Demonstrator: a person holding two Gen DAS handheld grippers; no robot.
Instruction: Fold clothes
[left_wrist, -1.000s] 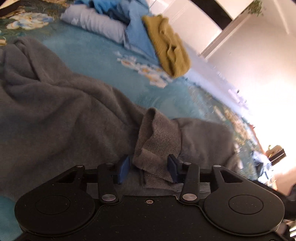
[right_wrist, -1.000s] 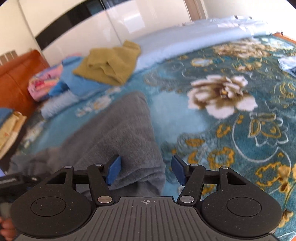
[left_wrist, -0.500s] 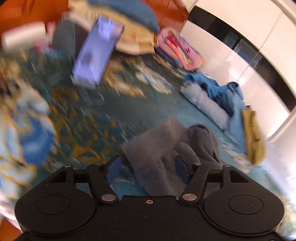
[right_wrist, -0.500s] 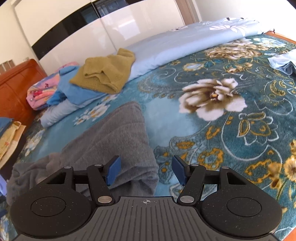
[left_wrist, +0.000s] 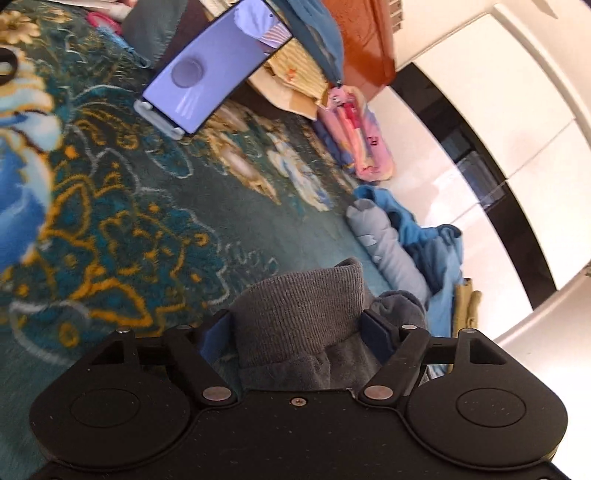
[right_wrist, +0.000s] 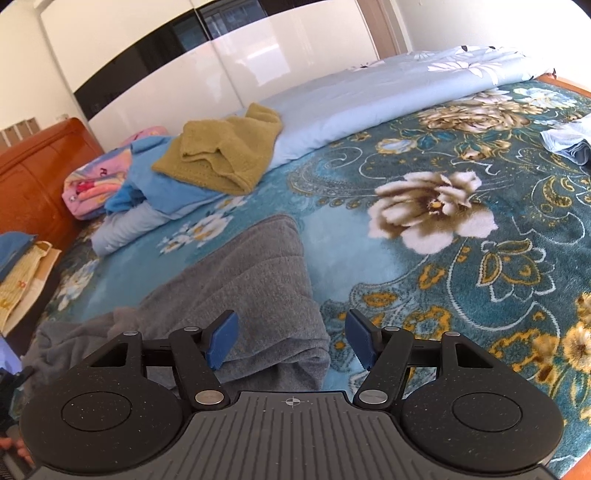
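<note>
A grey knit sweater (right_wrist: 240, 291) lies on the teal floral blanket (right_wrist: 480, 258). In the left wrist view its ribbed cuff (left_wrist: 303, 310) stands up between the blue fingers of my left gripper (left_wrist: 297, 330); the jaws are wide apart with the cloth between them, and a grip is not clear. My right gripper (right_wrist: 291, 339) is open just above the sweater's folded right edge, with its left fingertip (right_wrist: 221, 341) over the cloth and the right one over the blanket.
An olive sweater (right_wrist: 225, 155) lies on blue clothes (right_wrist: 162, 184) by the light blue duvet (right_wrist: 369, 99). A pink bundle (right_wrist: 96, 181) sits near the wooden headboard (right_wrist: 33, 177). A phone on a stand (left_wrist: 210, 70) is at the far left. Folded pale clothes (right_wrist: 569, 140) lie at right.
The left gripper has swung left with the grey cuff between its fingers and opened wider; its view now faces the headboard and phone. The right gripper has lifted back slightly and stays open.
</note>
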